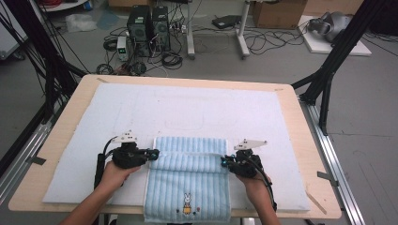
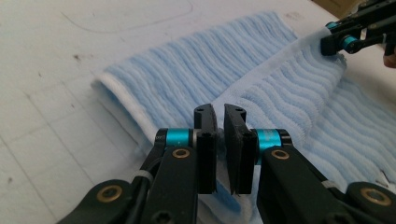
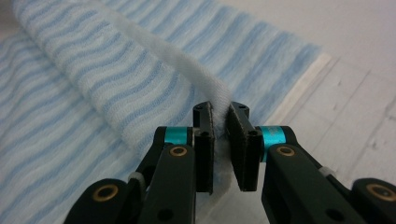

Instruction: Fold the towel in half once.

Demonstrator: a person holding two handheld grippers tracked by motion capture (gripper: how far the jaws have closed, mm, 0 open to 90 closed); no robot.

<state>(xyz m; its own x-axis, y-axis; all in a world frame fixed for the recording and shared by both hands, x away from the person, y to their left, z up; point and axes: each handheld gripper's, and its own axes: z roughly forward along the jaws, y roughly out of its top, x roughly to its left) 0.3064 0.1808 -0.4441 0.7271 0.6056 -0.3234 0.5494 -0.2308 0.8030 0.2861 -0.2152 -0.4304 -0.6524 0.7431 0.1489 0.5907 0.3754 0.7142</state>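
Towel point(image 1: 187, 180), pale blue with wavy stripes and a small rabbit figure near its front hem, lies on the white padded mat point(image 1: 263, 117) at the near edge of the table point(image 1: 65, 117), its front end hanging over that edge. We hold our left gripper point(image 1: 155, 153) at the towel's left side and our right gripper point(image 1: 225, 162) at its right side, each with jaws nearly closed and pinching the white hem of a raised fold that runs across the towel between them. In the left gripper view point(image 2: 220, 135) the cloth sits squeezed between the pads; in the right gripper view point(image 3: 220, 135) the hem rises out of the narrow gap. We cannot see the towel's hanging end in full, since the high view cuts it off.
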